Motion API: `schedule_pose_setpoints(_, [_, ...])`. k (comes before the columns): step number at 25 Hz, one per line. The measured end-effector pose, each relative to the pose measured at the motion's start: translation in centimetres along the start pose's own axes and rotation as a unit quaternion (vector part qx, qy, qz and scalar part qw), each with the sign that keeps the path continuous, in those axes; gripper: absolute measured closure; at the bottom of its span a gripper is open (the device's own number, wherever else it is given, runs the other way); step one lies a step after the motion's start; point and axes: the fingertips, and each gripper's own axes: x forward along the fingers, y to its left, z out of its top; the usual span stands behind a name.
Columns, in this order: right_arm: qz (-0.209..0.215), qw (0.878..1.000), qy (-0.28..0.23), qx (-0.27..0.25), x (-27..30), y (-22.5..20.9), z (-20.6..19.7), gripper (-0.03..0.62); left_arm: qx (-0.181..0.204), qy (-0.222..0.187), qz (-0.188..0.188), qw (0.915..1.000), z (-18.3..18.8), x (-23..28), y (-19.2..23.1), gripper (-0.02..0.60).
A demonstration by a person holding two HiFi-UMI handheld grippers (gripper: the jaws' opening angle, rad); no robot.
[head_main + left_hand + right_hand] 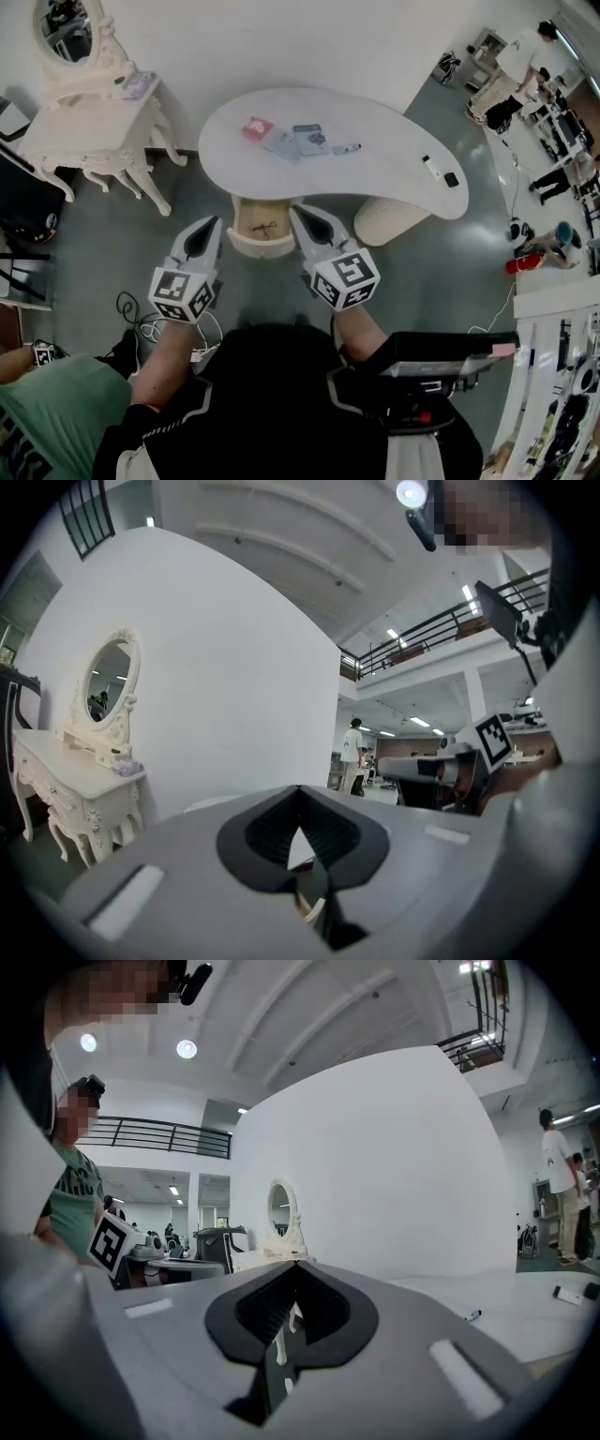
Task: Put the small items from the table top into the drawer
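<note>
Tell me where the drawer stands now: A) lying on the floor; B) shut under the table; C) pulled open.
C: the drawer juts out from under the table front, its inside showing, with the left claw and right claw shut beside it.

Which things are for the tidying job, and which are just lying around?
For the job:
table, drawer, pink packet, blue booklet, pen, white stick

Just lying about:
dressing table, mirror, floor cables
</note>
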Motion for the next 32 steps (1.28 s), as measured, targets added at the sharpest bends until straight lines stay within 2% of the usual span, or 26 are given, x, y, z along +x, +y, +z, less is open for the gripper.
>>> schedule_pose_setpoints(6, [0.005, 1.000, -0.010, -0.005, -2.3, -2.0, 1.7, 0.592, -0.009, -0.015, 0.008, 0.9998, 2.5, 1.1, -2.7, 0.581])
schedule_pose_setpoints(12, [0.016, 1.000, -0.011, -0.012, -3.0, -3.2, 2.2, 0.594, -0.008, -0.018, 0.014, 0.9997, 2.9, 2.0, -4.1, 0.581])
schedule_pose_setpoints(32, [0.030, 0.999, -0.024, -0.006, -2.8, -4.4, 3.2, 0.594, -0.001, -0.022, 0.047, 0.9986, 3.3, 2.4, -3.7, 0.581])
